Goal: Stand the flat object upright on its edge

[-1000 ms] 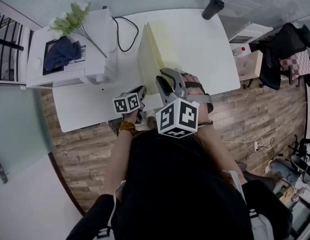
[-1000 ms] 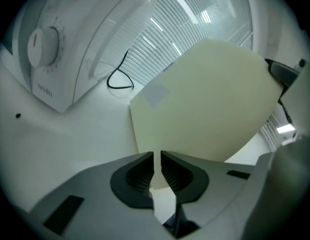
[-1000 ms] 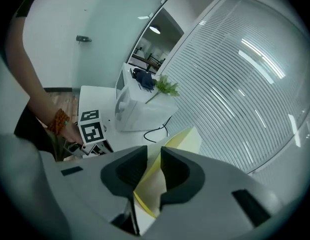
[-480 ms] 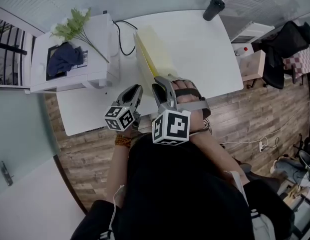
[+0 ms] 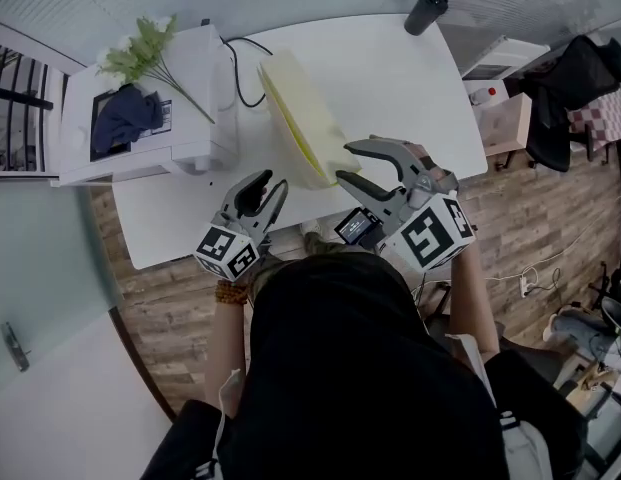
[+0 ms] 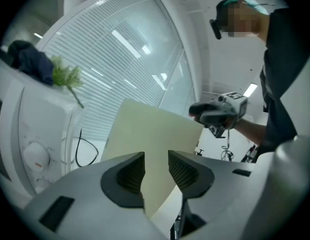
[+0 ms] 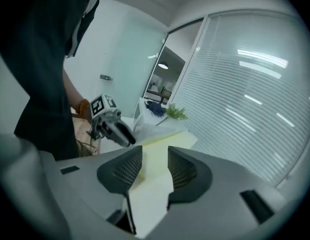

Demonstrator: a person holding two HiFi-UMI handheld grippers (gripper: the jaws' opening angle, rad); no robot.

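On the white table point(image 5: 390, 78), head view: yellow board point(image 5: 295, 108) stands tilted on its edge, left claw point(image 5: 268, 184) & right claw point(image 5: 346, 162) just beside it. Left gripper view: jaws apart, just been opening, board seen thru the gap, pads off it. Right gripper view: same, jaws apart, just been opening, nothing pinched.

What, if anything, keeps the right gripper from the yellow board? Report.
Probably nothing; yes, reachable. The right gripper, whose empty jaws have just been opening, sits close beside the yellow board on the table, with no object between them.
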